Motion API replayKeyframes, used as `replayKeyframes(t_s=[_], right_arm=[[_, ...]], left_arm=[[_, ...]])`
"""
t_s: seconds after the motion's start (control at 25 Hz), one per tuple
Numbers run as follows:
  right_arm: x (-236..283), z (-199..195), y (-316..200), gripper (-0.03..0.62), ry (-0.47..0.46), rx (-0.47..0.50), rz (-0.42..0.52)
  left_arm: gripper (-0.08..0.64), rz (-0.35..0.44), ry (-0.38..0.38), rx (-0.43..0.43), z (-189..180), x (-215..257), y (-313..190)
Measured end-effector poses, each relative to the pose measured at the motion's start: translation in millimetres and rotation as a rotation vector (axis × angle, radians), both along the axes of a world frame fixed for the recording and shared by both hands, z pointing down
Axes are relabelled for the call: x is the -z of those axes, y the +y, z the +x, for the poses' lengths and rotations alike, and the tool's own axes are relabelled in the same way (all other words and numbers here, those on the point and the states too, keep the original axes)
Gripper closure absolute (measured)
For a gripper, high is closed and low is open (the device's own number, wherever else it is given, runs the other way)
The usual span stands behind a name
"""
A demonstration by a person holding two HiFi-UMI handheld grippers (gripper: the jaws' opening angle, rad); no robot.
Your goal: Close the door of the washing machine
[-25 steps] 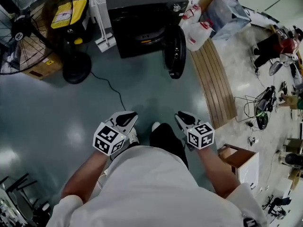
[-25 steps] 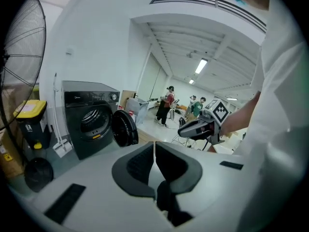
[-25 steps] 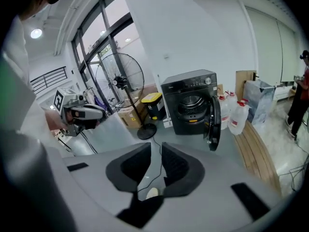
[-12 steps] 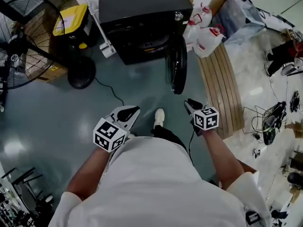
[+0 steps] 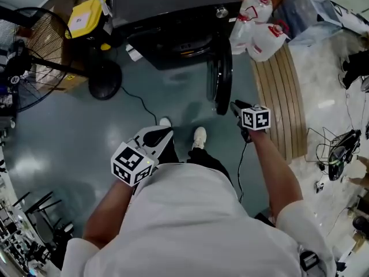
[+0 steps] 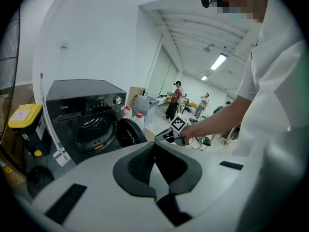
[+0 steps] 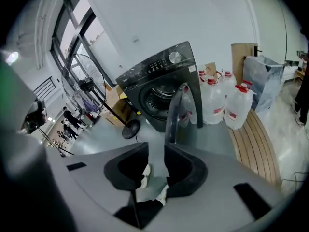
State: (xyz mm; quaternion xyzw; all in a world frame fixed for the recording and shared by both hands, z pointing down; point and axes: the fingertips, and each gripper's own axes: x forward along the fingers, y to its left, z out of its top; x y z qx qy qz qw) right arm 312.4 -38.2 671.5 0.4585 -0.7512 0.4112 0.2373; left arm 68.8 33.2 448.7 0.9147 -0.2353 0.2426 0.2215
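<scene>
Just ahead of the right gripper (image 5: 236,105), washing machine door (image 5: 222,81) standing open, jaws opening, empty, left gripper (image 5: 164,134) closed, empty, farther back.

Glossy teal floor (image 5: 63,149). A big standing fan (image 5: 26,51) rises from a round black base (image 5: 104,81), near a yellow-lidded bin (image 5: 85,17) and a cardboard box (image 5: 60,84). A black cable (image 5: 137,101) trails across the floor. Several red-capped water jugs (image 5: 266,38) stand at one end of a slatted wooden board (image 5: 283,103), with a grey bag (image 5: 305,13) just behind them.
</scene>
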Motion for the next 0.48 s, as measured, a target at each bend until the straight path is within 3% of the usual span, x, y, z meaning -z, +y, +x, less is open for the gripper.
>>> replayKeyframes(t_s=[0.48], right_arm=[[-50.7, 3.6, -49.7, 0.451, 0.017, -0.022, -0.124]], left_arm=[[0.543, -0.028, -0.033, -0.094, -7.9, -5.7, -63.9]])
